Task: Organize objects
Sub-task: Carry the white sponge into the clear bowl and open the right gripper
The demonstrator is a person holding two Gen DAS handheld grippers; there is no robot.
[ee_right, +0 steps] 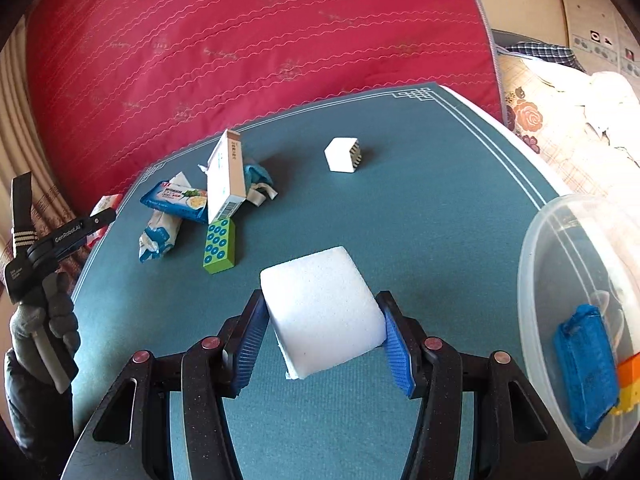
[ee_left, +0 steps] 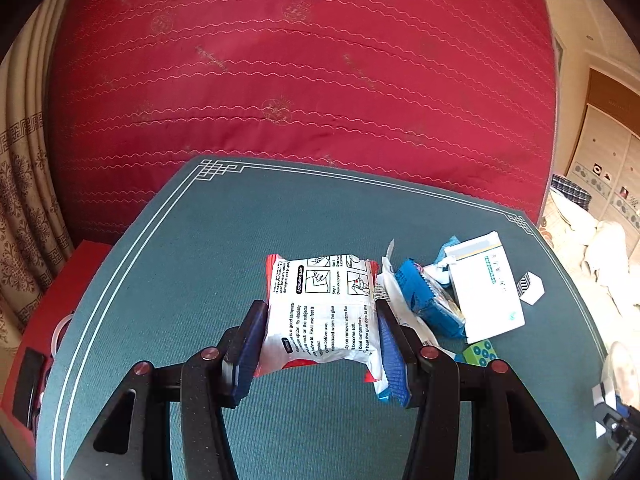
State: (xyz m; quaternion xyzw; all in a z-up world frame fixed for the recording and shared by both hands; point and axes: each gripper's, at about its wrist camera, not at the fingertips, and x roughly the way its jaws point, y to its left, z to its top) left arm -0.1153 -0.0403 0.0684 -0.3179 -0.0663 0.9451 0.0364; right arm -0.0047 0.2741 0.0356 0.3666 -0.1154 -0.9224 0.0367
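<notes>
The clear container (ee_right: 560, 320) stands right of the right gripper (ee_right: 324, 340), whose fingers clamp a white foam block (ee_right: 324, 308); next, I judge, carry it there. The left gripper (ee_left: 320, 340) pinches a printed packet (ee_left: 320, 308) between its fingers.

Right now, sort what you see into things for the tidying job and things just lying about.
For the job:
- white packet, clamped in left gripper
- white foam block, clamped in right gripper
- clear tub
- green block
- white carton
- blue snack pack
- small cube

Lying about:
- red quilt
- curtain
</notes>
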